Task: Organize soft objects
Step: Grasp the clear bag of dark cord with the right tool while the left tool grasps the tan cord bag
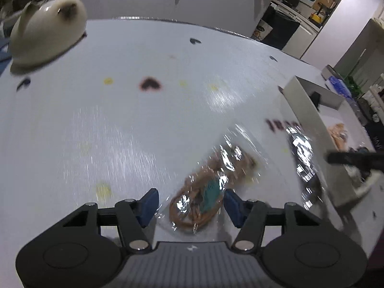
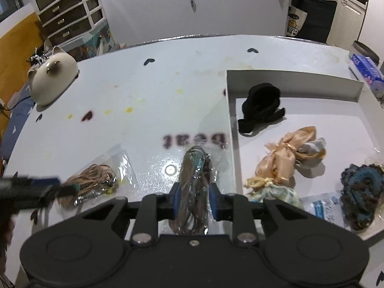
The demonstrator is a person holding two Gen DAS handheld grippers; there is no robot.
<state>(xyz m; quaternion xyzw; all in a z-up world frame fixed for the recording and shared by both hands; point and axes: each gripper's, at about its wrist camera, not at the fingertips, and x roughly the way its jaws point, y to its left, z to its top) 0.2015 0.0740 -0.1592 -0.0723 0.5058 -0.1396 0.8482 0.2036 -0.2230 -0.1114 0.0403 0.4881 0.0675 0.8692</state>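
Note:
A clear bag of brown cord [image 1: 206,192] with a teal tag lies flat on the white table [image 1: 134,124]. My left gripper [image 1: 192,206] stands open around it, with a blue pad close to each side. In the right wrist view the same bag [image 2: 93,180] lies at the left. My right gripper [image 2: 195,199] is shut on a second clear bag of grey-brown cord [image 2: 194,182], squeezed upright between its pads, just left of the white box [image 2: 231,120]. The left wrist view shows that second bag [image 1: 303,158] beside the box wall [image 1: 309,120].
Inside the box lie a black fabric piece [image 2: 260,105], a peach satin bow [image 2: 285,153], a blue knitted item [image 2: 360,192] and a small packet [image 2: 321,206]. A cream cat-shaped figure [image 2: 54,81] stands at the table's far left. A tissue pack [image 2: 367,69] lies beyond the box.

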